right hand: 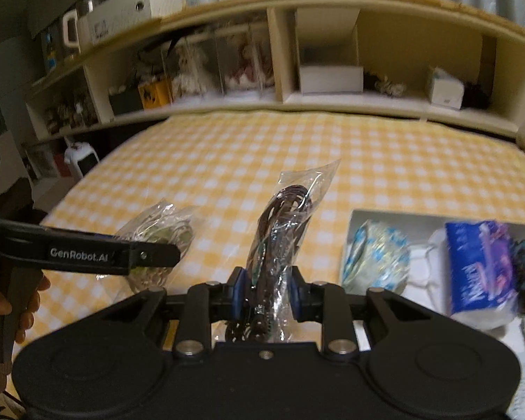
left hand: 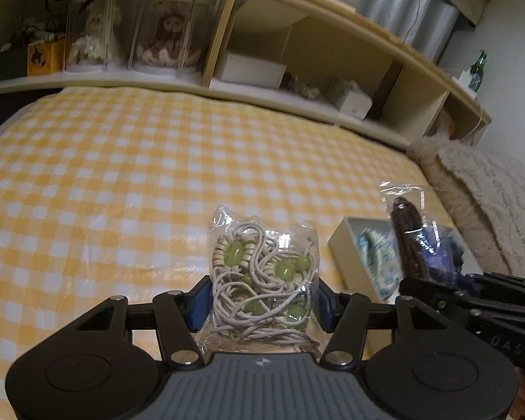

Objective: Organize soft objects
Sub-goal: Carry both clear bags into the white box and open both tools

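Note:
My left gripper [left hand: 262, 301] is shut on a clear bag of grey cord with green beads [left hand: 262, 273], held above the yellow checked bed [left hand: 122, 175]. My right gripper [right hand: 266, 295] is shut on a clear bag of dark brown cord [right hand: 283, 234], held upright. That brown bag also shows in the left wrist view [left hand: 407, 234], to the right, above the white box [left hand: 346, 234]. The bead bag shows in the right wrist view [right hand: 157, 231], left of the brown bag. The white box [right hand: 385, 215] holds a blue-patterned bundle [right hand: 374, 259], a blue tissue pack [right hand: 479, 266] and other soft items.
A wooden headboard shelf [right hand: 332, 101] with dolls and small boxes runs along the bed's far edge. A beige fuzzy blanket [left hand: 490, 192] lies at the bed's right side. A white appliance [right hand: 80, 161] stands on the floor to the left.

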A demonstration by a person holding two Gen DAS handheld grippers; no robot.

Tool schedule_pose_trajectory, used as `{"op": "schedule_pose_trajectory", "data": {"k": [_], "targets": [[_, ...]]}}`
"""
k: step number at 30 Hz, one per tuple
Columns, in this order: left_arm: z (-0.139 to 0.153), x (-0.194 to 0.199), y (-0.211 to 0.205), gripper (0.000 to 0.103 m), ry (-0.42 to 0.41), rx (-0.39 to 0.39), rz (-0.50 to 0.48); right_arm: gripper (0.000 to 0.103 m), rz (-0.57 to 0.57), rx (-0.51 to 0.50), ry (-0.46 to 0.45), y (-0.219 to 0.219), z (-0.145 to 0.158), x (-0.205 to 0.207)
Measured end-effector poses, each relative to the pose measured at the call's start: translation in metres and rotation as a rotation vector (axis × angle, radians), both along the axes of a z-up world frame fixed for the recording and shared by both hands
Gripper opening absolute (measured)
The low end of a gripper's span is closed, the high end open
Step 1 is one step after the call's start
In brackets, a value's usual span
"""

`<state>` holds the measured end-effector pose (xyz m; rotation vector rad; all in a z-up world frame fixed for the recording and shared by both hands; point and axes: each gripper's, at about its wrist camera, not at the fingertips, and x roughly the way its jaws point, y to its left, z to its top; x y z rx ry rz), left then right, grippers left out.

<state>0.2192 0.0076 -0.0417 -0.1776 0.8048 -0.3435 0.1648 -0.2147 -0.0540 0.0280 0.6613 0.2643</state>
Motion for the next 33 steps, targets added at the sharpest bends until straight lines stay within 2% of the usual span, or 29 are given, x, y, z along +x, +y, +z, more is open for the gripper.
{"op": "schedule_pose_trajectory", "data": {"k": [4, 9, 16, 22, 28, 33], "targets": [[0.012, -0.009, -0.006, 0.058, -0.03, -0.026, 0.009, 0.027, -0.01, 0.006, -0.067, -0.017, 0.018, -0.009], [0.024, -0.019, -0.018, 0.058, -0.059, -0.049, 0.01, 0.027, -0.027, 0.004, -0.106, -0.037, 0.03, -0.018], [0.033, -0.036, -0.039, 0.059, -0.078, -0.072, -0.001, 0.027, -0.042, -0.012, -0.112, -0.063, 0.036, -0.032], [0.034, -0.049, -0.066, 0.059, -0.087, -0.087, -0.02, 0.027, -0.085, 0.027, -0.126, -0.088, 0.038, -0.044], [0.025, -0.057, -0.101, 0.059, -0.045, -0.176, -0.073, 0.027, -0.139, 0.056, -0.127, -0.112, 0.039, -0.052], [0.005, -0.056, -0.128, 0.059, 0.026, -0.261, -0.096, 0.027, -0.136, 0.018, -0.12, -0.122, 0.037, -0.05]]}}
